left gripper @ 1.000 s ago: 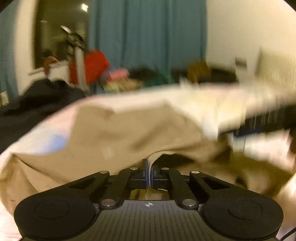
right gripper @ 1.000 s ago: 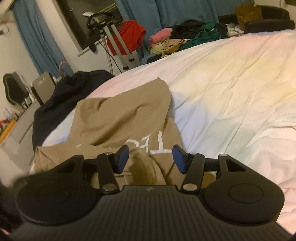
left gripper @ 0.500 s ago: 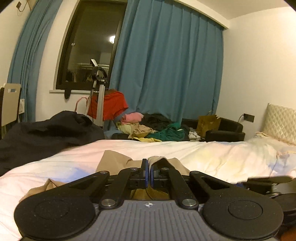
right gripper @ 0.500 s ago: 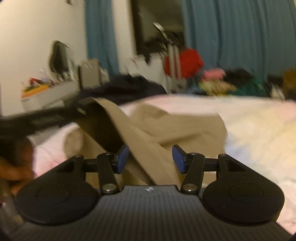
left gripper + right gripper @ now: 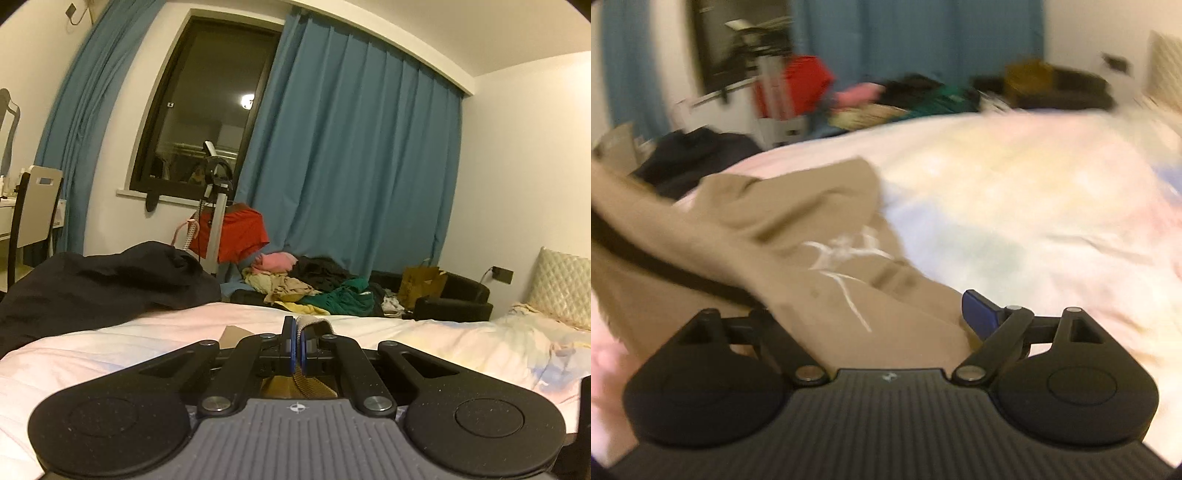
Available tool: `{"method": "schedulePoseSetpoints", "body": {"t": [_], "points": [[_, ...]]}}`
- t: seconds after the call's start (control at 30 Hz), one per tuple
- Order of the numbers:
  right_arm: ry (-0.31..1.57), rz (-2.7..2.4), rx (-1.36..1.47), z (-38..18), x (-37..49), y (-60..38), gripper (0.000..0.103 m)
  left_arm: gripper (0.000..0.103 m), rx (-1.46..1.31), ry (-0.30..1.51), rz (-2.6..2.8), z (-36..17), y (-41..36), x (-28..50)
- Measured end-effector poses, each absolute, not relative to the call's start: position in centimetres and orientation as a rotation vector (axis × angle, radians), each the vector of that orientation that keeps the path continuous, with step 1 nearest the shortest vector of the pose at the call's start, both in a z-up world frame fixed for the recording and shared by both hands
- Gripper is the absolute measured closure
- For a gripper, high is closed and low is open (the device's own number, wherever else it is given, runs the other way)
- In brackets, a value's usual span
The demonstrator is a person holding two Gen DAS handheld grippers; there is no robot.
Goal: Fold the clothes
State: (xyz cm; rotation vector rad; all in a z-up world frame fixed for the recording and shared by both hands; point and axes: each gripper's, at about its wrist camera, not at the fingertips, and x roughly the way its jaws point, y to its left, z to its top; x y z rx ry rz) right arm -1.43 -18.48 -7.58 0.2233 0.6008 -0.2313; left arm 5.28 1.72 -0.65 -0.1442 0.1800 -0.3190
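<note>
Since a second ago my left gripper [image 5: 296, 345] has lifted the tan sweatshirt's ribbed hem [image 5: 314, 325] clear of the bed [image 5: 443, 339]; view now level across the room. Jaws together, clamped on that hem. My right gripper [image 5: 871, 314]: jaws opening, tan sweatshirt [image 5: 798, 229] lying between them, blue pad not pressing it. Sweatshirt, white print up, drapes over the bed's left side. Right view blurred.
</note>
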Motion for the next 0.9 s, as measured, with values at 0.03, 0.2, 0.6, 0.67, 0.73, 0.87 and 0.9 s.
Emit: {"method": "schedulePoseSetpoints", "body": {"t": [0.03,0.2,0.6,0.67,0.73,0.87,0.9], "points": [[0.614,-0.240,0.229,-7.5,-2.0,-18.8,0.018,0.101,-0.143,0.176,-0.323,-0.6,1.7,5.1],[0.653,-0.200,0.138,-5.5,-3.4,-18.0,0.018,0.101,-0.154,0.158,-0.330,-0.1,2.0,3.4],[0.359,-0.272,0.076,-0.5,-6.8,-20.0,0.013,0.101,-0.155,0.088,-0.372,1.0,2.1,-0.3],[0.533,-0.177,0.144,-2.8,-5.7,-21.3,0.013,0.101,-0.190,0.093,-0.381,1.1,2.6,-0.3],[0.666,-0.103,0.173,-4.7,-5.6,-21.6,0.013,0.101,-0.184,0.094,-0.388,1.2,2.5,-0.5],[0.800,-0.023,0.156,-6.0,-5.7,-21.3,0.013,0.101,-0.144,0.096,-0.387,0.9,1.7,-1.1],[0.779,-0.064,0.141,-5.6,-6.1,-21.3,0.013,0.101,-0.140,0.100,-0.384,1.0,1.7,-1.1]]}}
